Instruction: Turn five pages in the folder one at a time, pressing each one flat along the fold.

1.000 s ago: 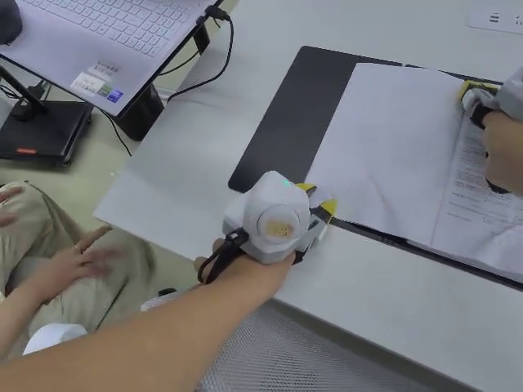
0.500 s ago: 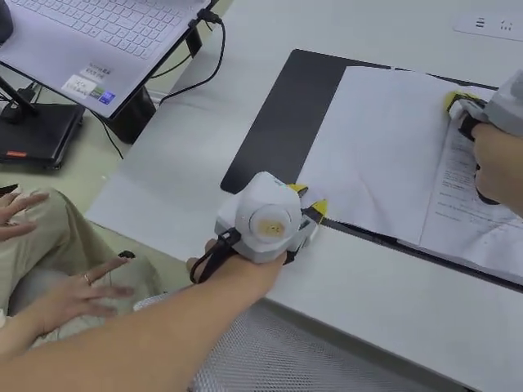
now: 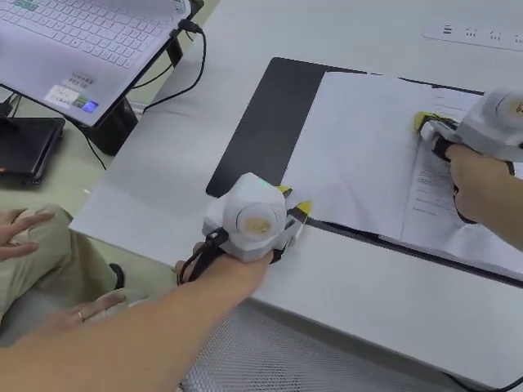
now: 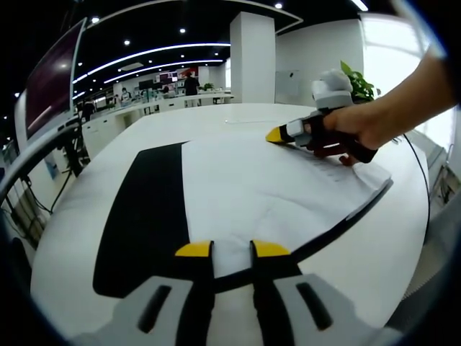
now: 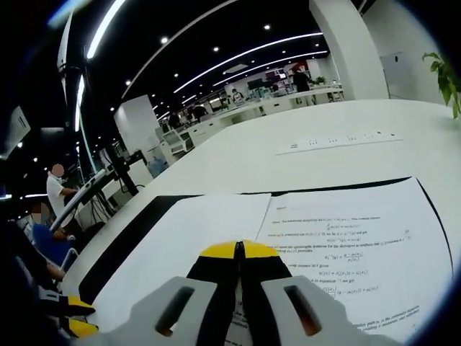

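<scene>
Folder (image 3: pixel 261 122) open on table (image 3: pixel 368 286), upper right | your left gripper (image 3: pixel 296 207): jaws a little apart at white page's (image 3: pixel 359 147) bottom edge | your right gripper (image 3: pixel 423 122): jaws pressed together on printed page (image 3: pixel 429 192)

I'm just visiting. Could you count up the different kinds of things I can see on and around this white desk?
Hand-held grippers: 2, the left hand-held gripper and the right hand-held gripper
Folder: 1
Laptop: 1
Power strip: 1
Total: 5
</scene>
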